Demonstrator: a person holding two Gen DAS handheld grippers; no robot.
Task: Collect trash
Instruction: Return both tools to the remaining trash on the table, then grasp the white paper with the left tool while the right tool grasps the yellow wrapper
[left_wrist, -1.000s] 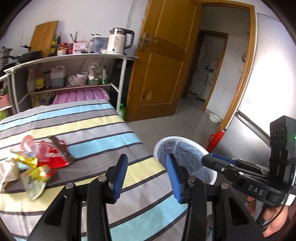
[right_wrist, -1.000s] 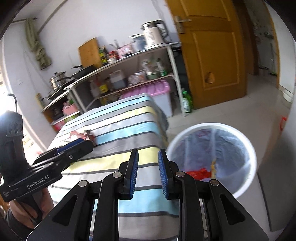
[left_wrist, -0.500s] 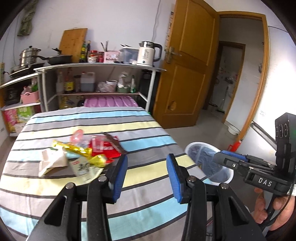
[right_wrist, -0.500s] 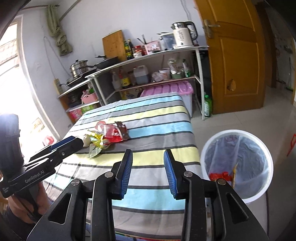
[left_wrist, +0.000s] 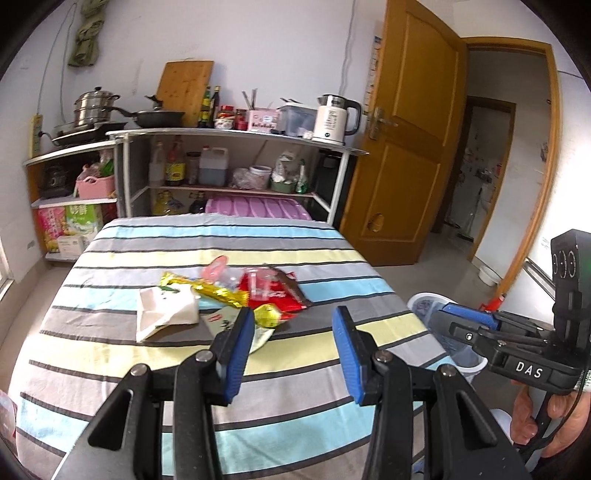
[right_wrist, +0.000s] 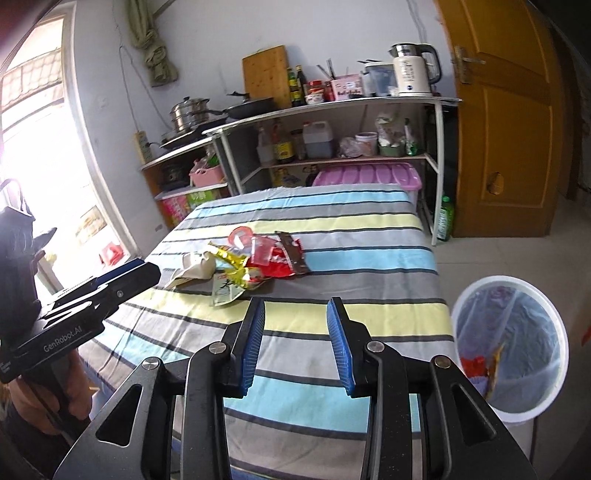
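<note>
Your bench (left_wrist: 295, 398), under its striped cloth, carries a loose heap of trash near the middle, and the lined bin (right_wrist: 509, 350) stands on the floor just off its right edge with some scraps already inside. In the heap, the white crumpled paper (left_wrist: 166, 310) lies leftmost, the red wrapper (left_wrist: 273, 295) rightmost, and the gold foil wrapper (left_wrist: 218, 291) between them. All look light, thin and crinkly, likely slippery, so pinch a raised fold or edge, not a flat face. Your left gripper (left_wrist: 291, 339) and right gripper (right_wrist: 295, 339) both hover short of the heap, jaws parted wide, holding nothing.
</note>
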